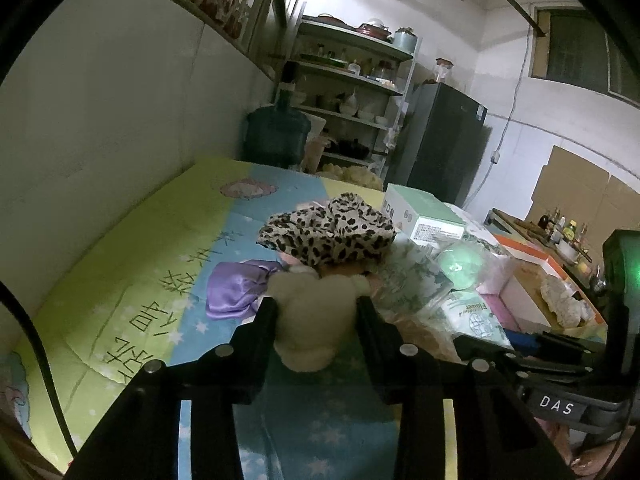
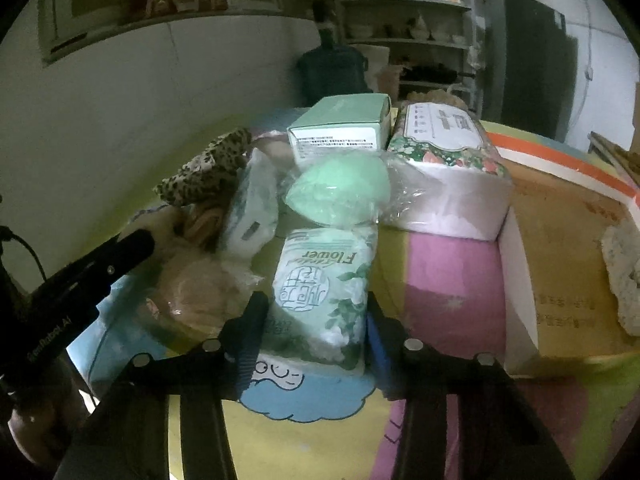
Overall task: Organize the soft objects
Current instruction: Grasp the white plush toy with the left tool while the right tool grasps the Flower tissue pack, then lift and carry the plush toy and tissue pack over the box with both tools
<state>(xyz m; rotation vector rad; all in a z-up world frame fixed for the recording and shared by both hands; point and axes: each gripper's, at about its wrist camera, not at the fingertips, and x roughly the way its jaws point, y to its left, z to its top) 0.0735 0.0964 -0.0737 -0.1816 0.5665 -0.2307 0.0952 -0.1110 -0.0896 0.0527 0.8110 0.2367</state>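
Left gripper (image 1: 316, 300) pinches a cream plush toy (image 1: 308, 320), pads against both its sides; toy rests on the mat (image 1: 120, 280), just in front of a leopard cloth (image 1: 328, 228) and beside a purple cloth (image 1: 236, 288). Right gripper (image 2: 314, 308) is clamped on a tissue pack (image 2: 324, 292) lying on the mat; right-side contact looks firm, though dim light blurs it. Green pouch (image 2: 340, 192) touches the pack's far end. Open box (image 2: 560, 272) stands right.

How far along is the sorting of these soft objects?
Early. Done: one pale lumpy item already lies in the open cardboard box. In hand: the left tool is shut on a cream plush toy; the right tool is shut on a green floral tissue pack. Left: the leopard-print cloth, purple satin cloth and round green wrapped bundle.
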